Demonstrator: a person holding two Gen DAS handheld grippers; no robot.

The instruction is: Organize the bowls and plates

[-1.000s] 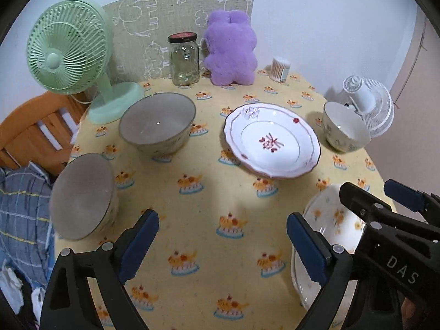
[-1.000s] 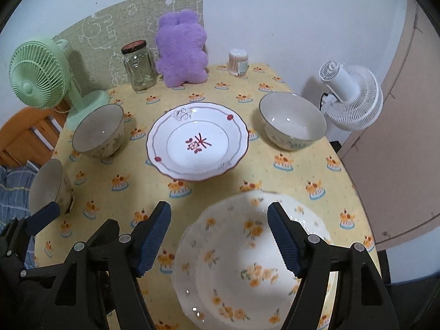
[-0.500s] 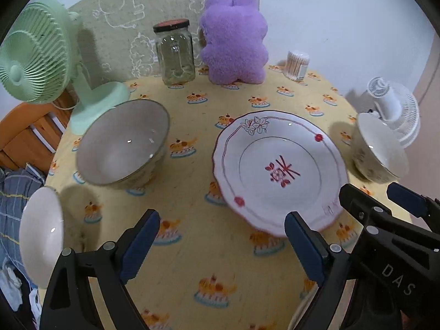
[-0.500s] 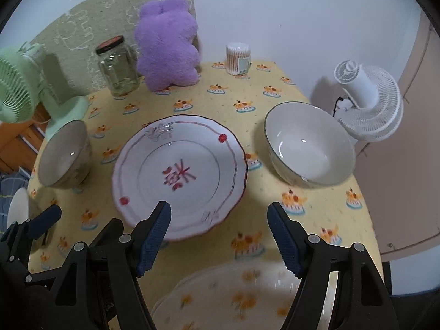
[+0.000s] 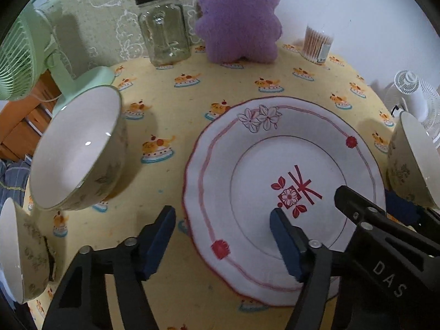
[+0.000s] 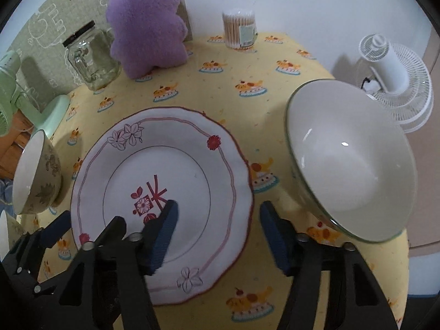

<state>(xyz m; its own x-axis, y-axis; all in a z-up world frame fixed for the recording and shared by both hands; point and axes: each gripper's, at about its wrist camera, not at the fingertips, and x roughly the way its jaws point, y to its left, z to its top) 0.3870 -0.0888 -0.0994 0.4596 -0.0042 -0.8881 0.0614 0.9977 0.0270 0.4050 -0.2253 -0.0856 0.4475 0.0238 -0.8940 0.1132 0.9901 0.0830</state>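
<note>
A white plate with a red rim line and a red flower mark [image 5: 275,148] lies flat on the yellow tablecloth. My left gripper [image 5: 222,236] straddles its left rim, one finger outside on the cloth and one over the plate's well. Its jaws are closing and the pads are clear of the plate. My right gripper [image 6: 220,228] straddles the same plate's [image 6: 165,170] right rim, also closing, pads not touching. A leaf-patterned bowl [image 5: 77,148] stands left of the plate, a second one [image 5: 16,250] nearer at the left edge, and a third [image 6: 349,165] to the right.
Along the back stand a green desk fan [image 5: 16,55], a glass jar with a black lid [image 5: 165,27], a purple plush toy [image 5: 236,19] and a tub of cotton swabs [image 5: 316,44]. A white fan [image 6: 393,77] stands beyond the table's right edge.
Both grippers have moved forward and down onto the red-marked plate. The yellow-flowered plate near the front edge has dropped out of view. Both pairs of jaws have narrowed.
</note>
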